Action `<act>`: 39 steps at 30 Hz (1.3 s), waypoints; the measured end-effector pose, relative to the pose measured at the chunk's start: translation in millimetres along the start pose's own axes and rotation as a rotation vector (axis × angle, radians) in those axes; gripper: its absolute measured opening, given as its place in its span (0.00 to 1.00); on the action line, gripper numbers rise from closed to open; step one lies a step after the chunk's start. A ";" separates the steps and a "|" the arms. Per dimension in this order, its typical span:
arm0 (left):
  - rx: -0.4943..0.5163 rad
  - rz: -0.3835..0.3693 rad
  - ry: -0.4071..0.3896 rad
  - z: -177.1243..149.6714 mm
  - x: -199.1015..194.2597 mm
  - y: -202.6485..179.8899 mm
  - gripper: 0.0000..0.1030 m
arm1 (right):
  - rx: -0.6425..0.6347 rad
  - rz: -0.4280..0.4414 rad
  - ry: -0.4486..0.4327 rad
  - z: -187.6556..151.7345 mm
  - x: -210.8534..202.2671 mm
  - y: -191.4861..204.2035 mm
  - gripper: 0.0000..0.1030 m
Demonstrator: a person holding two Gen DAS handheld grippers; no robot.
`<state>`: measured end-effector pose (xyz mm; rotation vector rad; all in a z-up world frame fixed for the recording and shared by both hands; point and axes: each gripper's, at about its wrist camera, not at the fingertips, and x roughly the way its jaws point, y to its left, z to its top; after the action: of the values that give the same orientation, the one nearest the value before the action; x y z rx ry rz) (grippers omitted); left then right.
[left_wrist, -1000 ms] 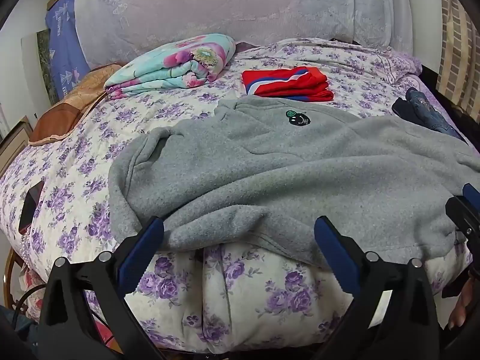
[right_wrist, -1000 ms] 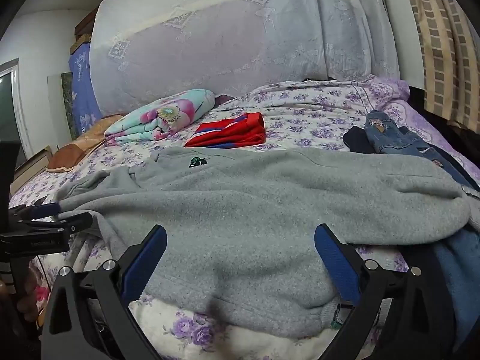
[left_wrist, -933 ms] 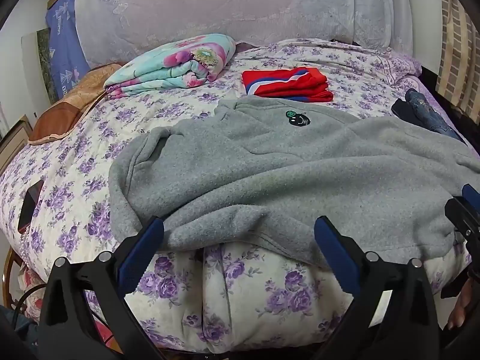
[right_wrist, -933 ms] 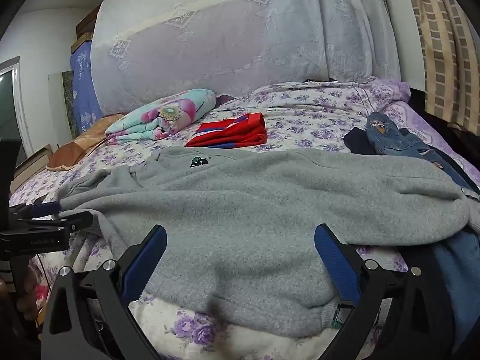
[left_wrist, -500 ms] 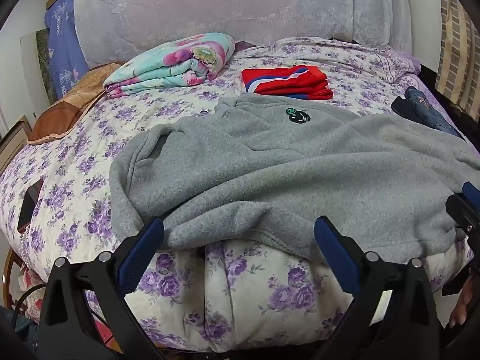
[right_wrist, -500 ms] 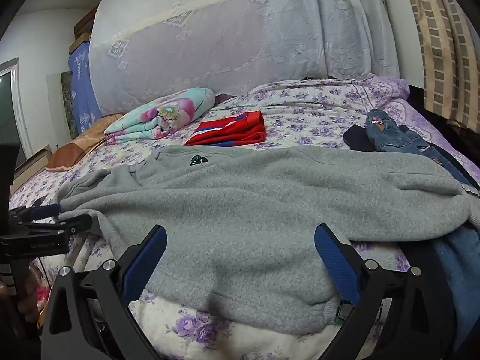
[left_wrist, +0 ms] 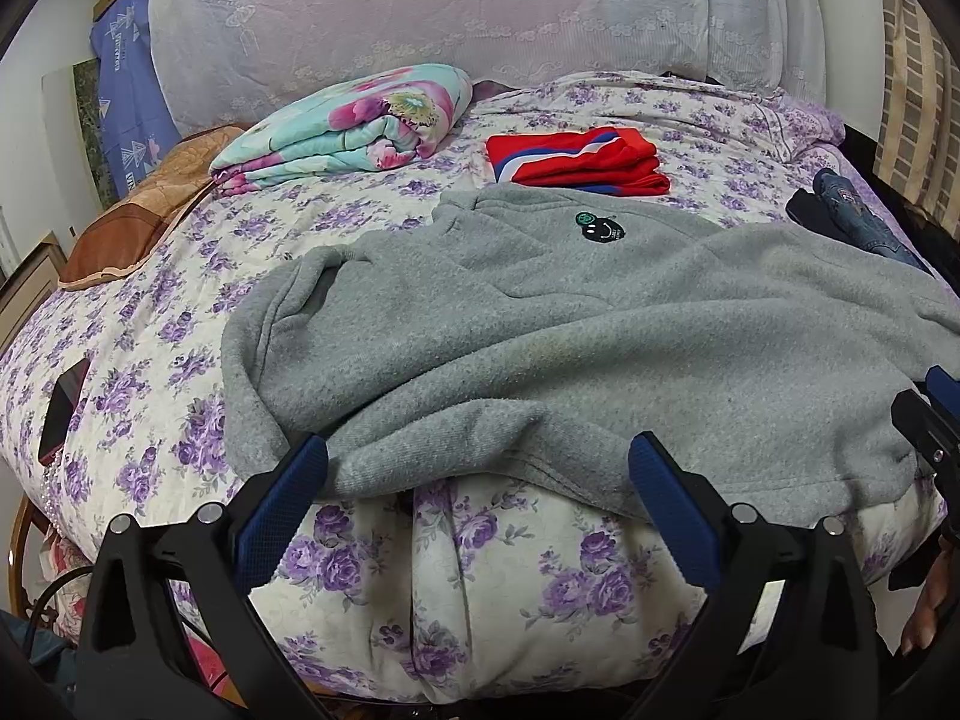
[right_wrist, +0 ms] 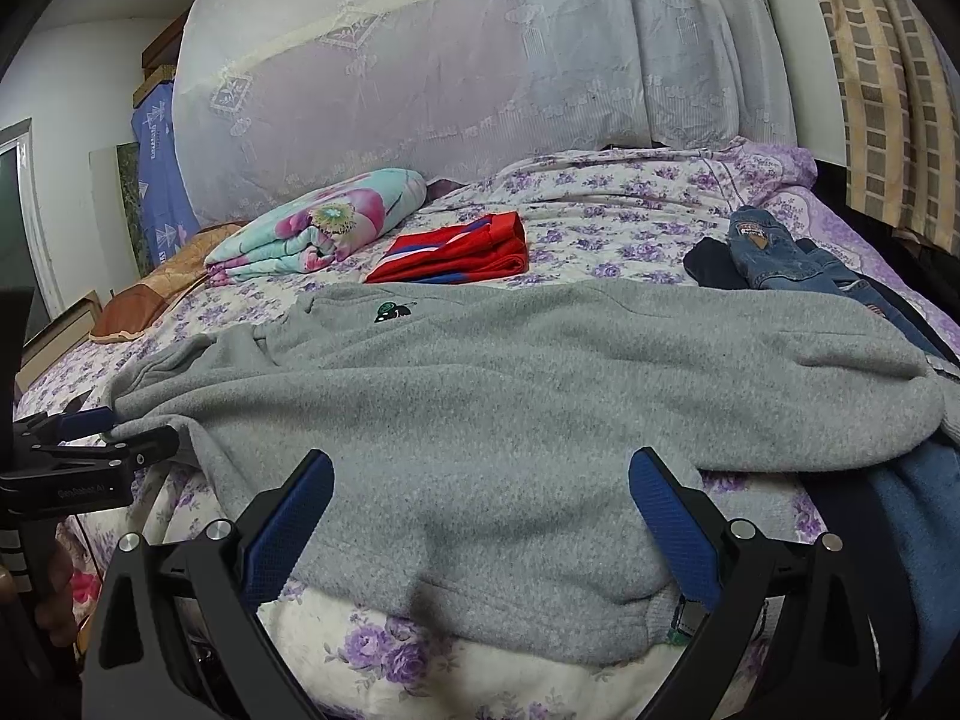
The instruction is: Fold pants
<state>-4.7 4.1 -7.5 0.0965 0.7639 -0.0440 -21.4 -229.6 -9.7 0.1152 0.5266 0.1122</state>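
Grey fleece pants [left_wrist: 570, 330] with a small black and green patch lie spread across the near part of the floral bed; they also show in the right wrist view [right_wrist: 510, 408]. My left gripper [left_wrist: 477, 468] is open and empty, just short of the pants' near left edge. My right gripper [right_wrist: 480, 483] is open and empty, low over the pants' near right part. In the right wrist view the left gripper [right_wrist: 90, 426] shows from the side at the pants' left end.
A folded red garment [left_wrist: 576, 162] and a folded floral blanket [left_wrist: 348, 126] lie at the back of the bed [left_wrist: 150, 312]. Blue jeans [right_wrist: 780, 258] lie at the right. A dark blue cloth [right_wrist: 918, 516] hangs at the near right. A dark phone [left_wrist: 60, 408] lies at the left edge.
Both grippers have crept slightly closer to the bed edge. The pants have not moved and both grippers stay open.
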 end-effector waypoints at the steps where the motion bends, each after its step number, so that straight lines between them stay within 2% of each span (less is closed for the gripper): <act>1: 0.000 0.000 0.000 -0.4 0.1 0.1 0.95 | 0.000 0.000 0.001 -0.5 0.1 0.2 0.97; 39: 0.000 0.001 0.002 -5.8 3.9 4.7 0.95 | -0.007 0.013 0.038 -6.6 6.4 8.5 0.97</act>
<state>-5.4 9.4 -14.1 0.0965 0.7656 -0.0428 -19.9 -219.8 -17.4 0.1095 0.5631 0.1296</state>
